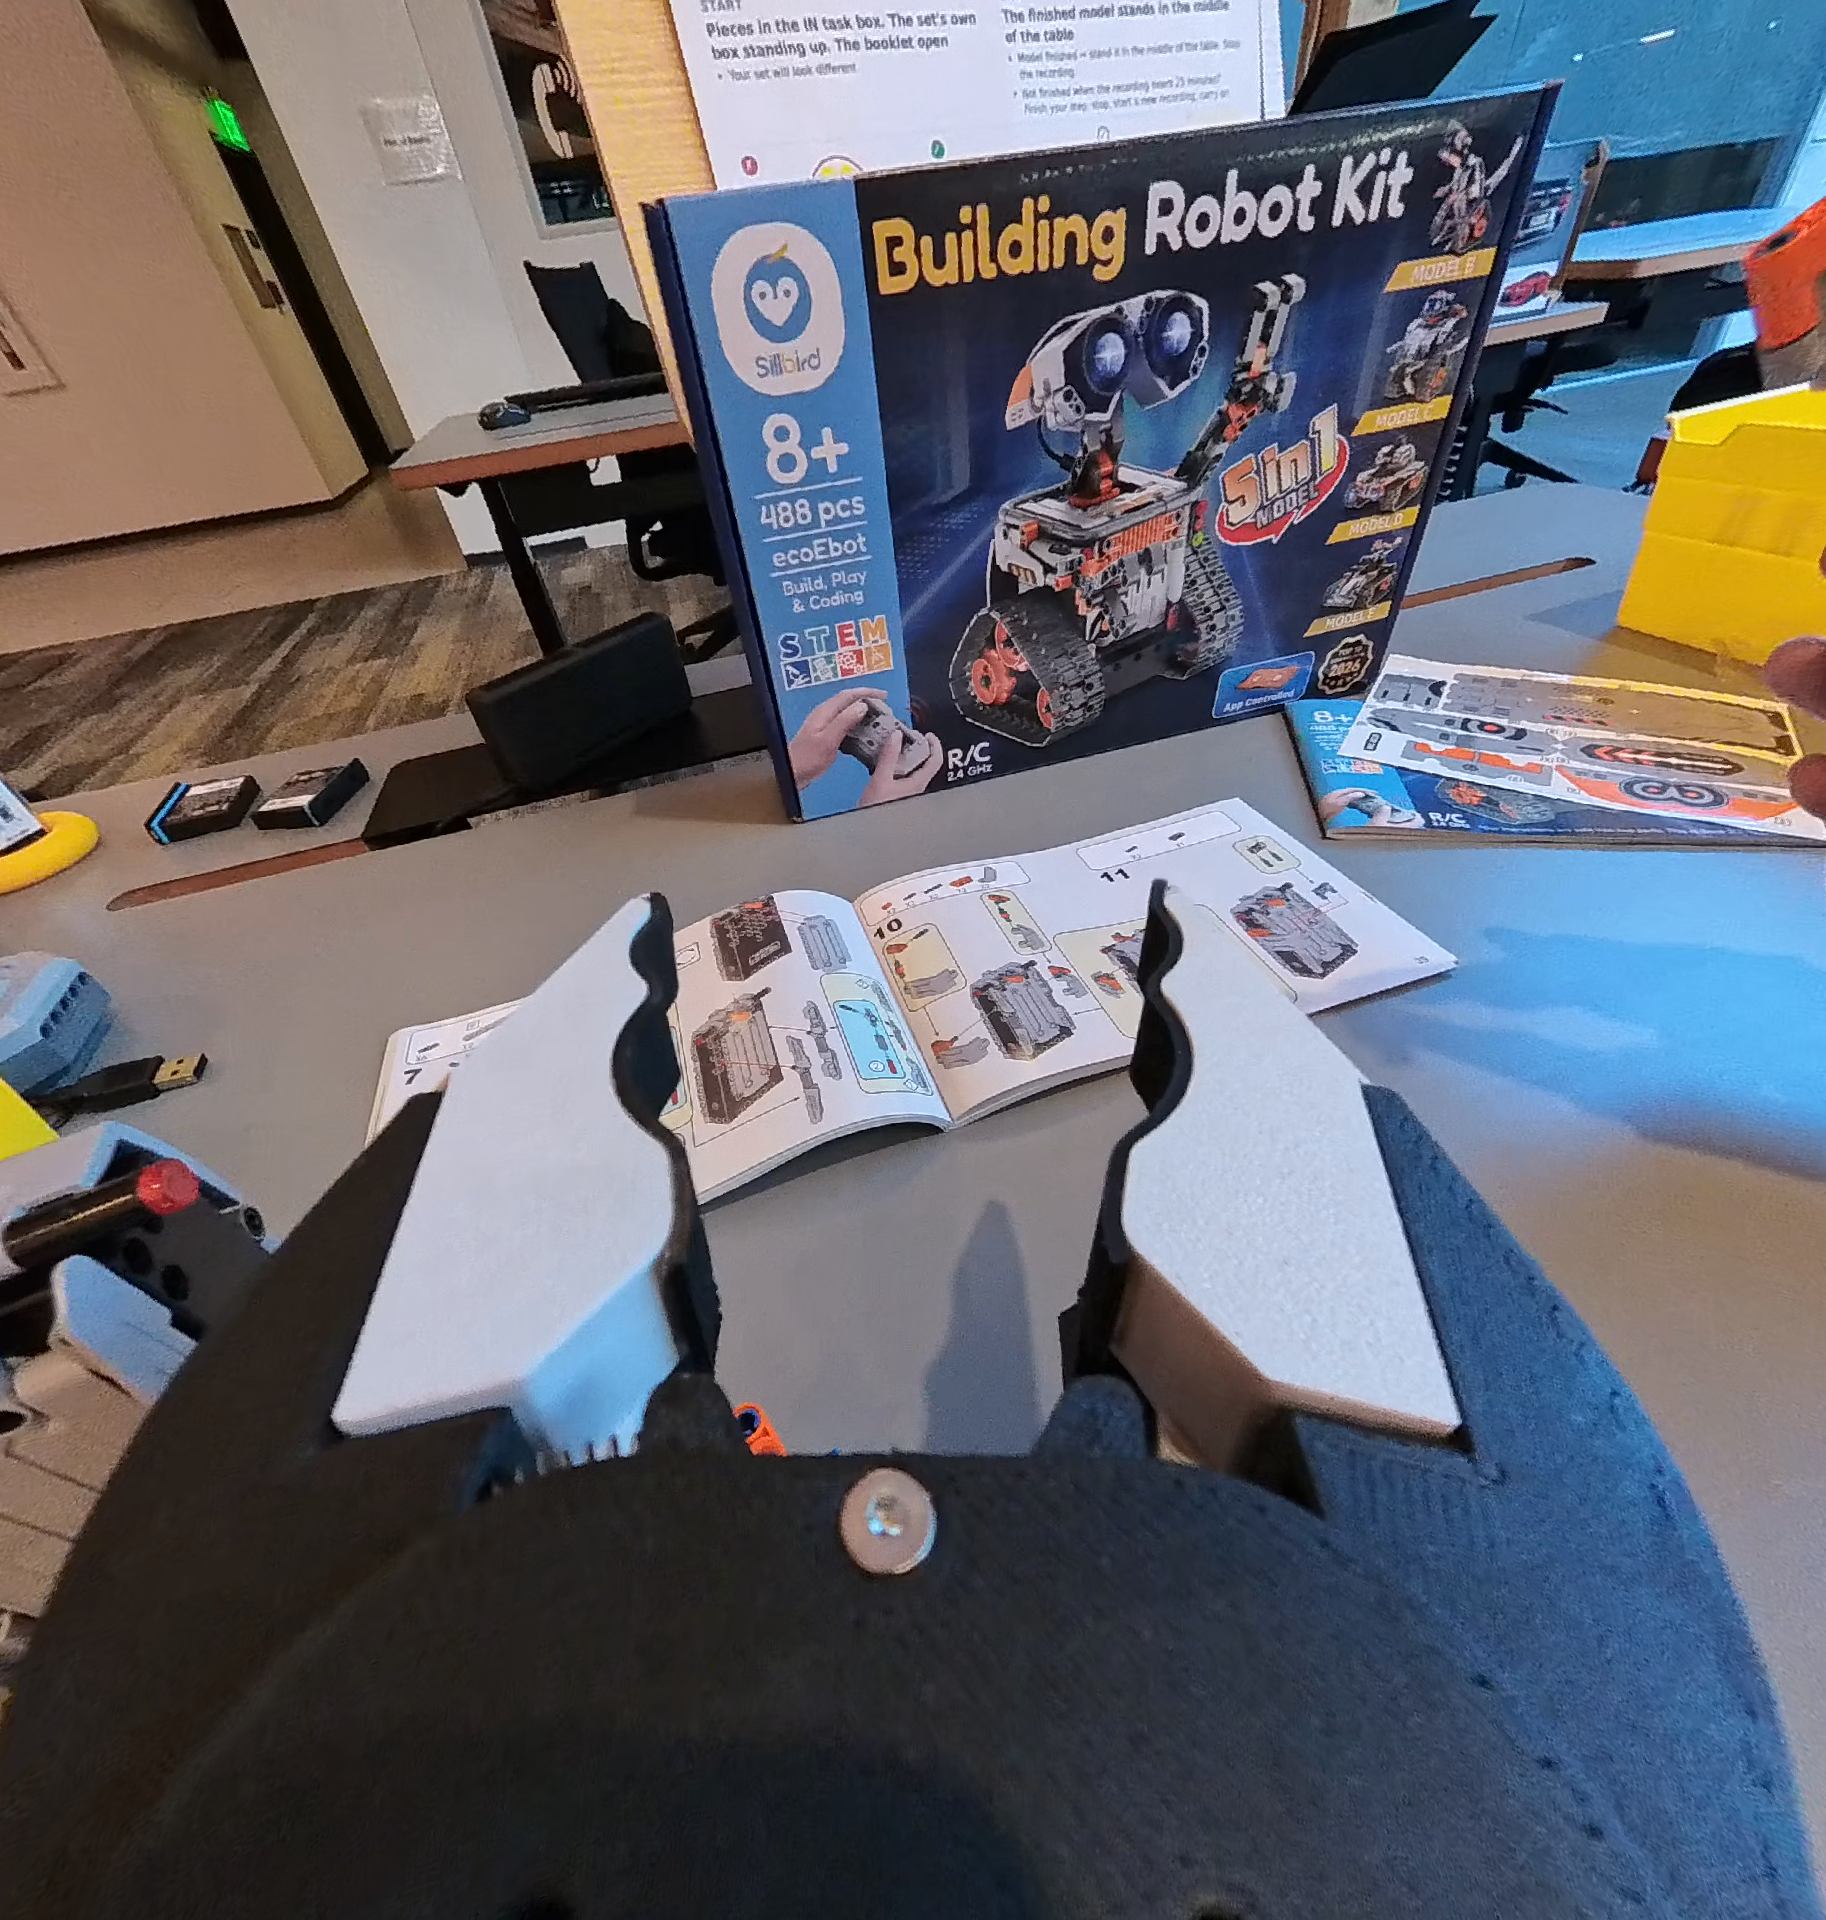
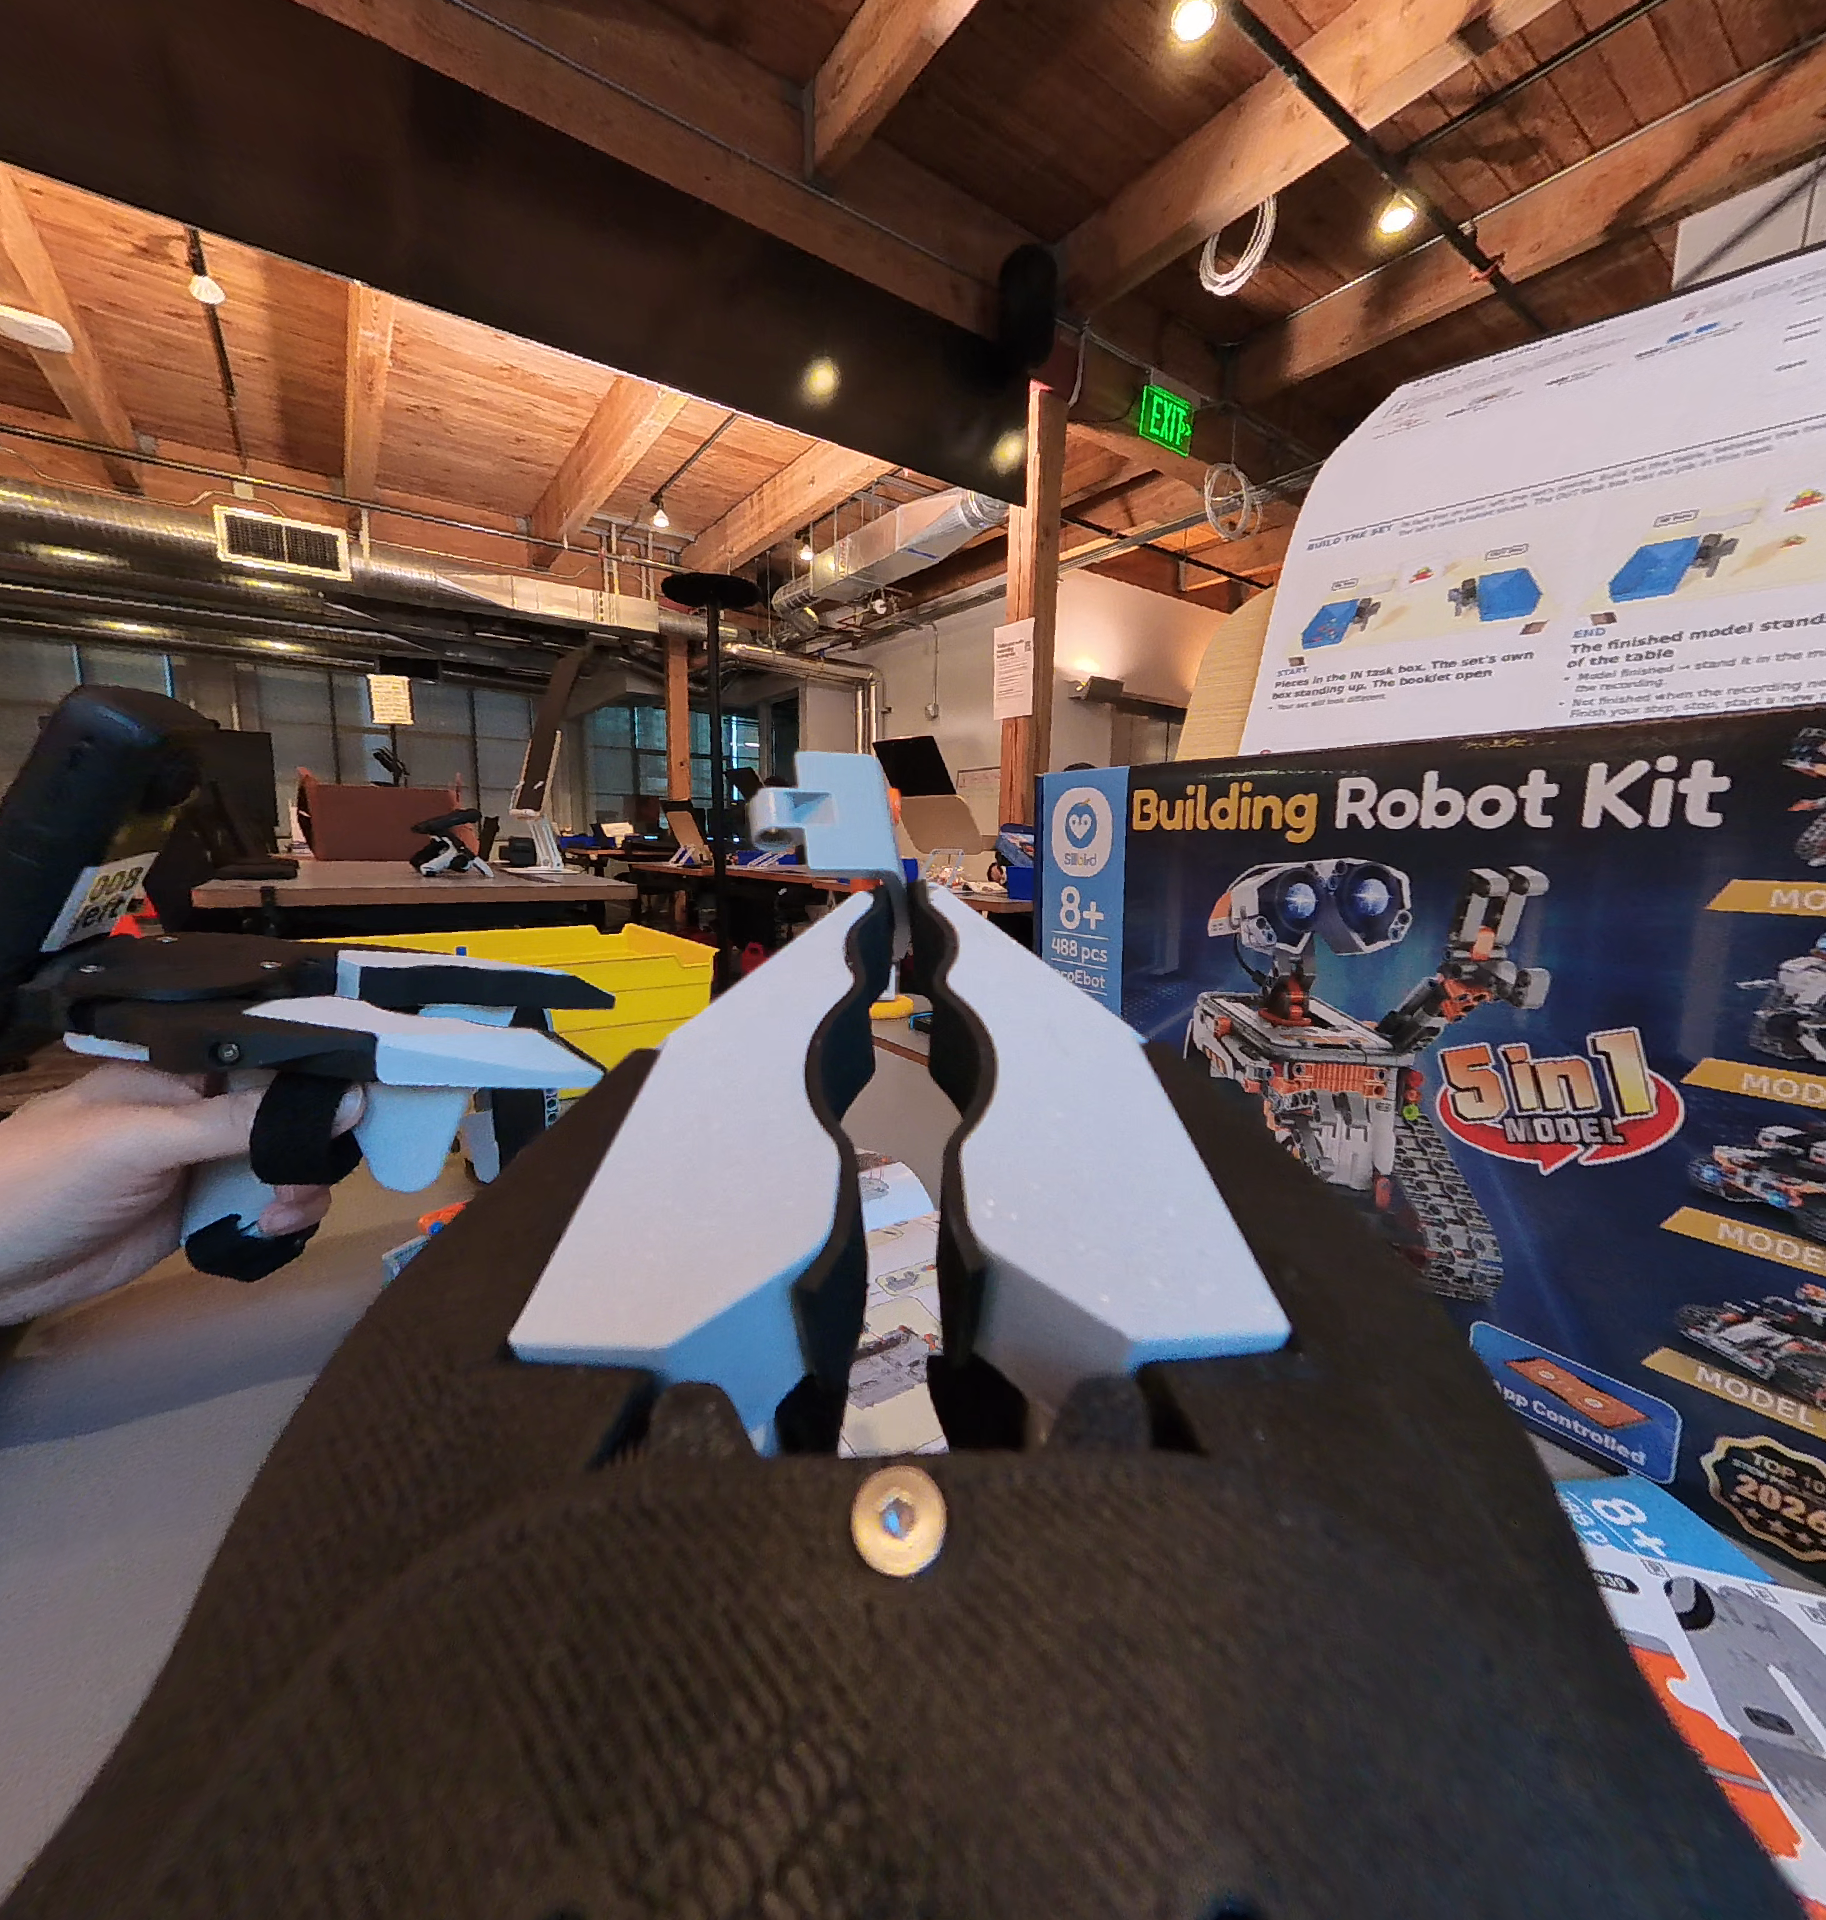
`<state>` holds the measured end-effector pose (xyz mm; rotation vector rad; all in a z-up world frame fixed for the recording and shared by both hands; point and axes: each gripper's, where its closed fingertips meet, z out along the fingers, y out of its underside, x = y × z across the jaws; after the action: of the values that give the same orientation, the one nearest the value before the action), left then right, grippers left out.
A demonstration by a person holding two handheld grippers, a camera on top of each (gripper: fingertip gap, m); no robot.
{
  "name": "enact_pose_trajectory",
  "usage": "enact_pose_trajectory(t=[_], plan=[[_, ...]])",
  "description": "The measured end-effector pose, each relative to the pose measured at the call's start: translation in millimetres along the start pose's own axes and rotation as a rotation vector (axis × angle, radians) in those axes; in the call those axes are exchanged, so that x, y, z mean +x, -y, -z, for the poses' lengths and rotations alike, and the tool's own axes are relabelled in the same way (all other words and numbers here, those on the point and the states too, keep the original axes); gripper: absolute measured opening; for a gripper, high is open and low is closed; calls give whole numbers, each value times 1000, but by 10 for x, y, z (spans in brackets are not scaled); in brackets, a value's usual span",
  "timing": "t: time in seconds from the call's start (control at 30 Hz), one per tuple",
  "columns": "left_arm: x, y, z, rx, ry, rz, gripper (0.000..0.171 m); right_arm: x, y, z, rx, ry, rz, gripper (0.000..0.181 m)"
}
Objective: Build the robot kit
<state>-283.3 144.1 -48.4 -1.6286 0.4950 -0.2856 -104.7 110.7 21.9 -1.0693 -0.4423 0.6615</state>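
Note:
My left gripper (image 1: pixel 909 904) is open and empty. It hovers low over the grey table (image 1: pixel 1511 1195), its fingers framing an open instruction booklet (image 1: pixel 992 997). My right gripper (image 2: pixel 901 904) is raised in the air and shut on a small light grey building piece (image 2: pixel 836 821) with an orange part behind it. In the right wrist view the left gripper (image 2: pixel 602 1039) shows at the left, held by a hand, jaws apart. The robot kit box (image 1: pixel 1096 447) stands upright behind the booklet and also shows in the right wrist view (image 2: pixel 1460 1039).
A partly built grey and black block with a red pin (image 1: pixel 109 1247), a USB plug (image 1: pixel 161 1070) and a grey module (image 1: pixel 36 1018) lie left. A sticker sheet (image 1: pixel 1574 748) and a yellow bin (image 1: pixel 1761 520) are right. A blurred orange and grey thing (image 1: pixel 1813 281) shows top right. From my left tips it is roughly 30 cm to the USB plug (image 1: pixel 161 1070); from my right, 50 cm.

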Motion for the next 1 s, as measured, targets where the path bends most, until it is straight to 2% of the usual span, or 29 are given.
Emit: enact_pose_trajectory(t=[1.0], plan=[[-31,12,17,11,-9,49,88,77,-13,21,7,-32,-41,2]])
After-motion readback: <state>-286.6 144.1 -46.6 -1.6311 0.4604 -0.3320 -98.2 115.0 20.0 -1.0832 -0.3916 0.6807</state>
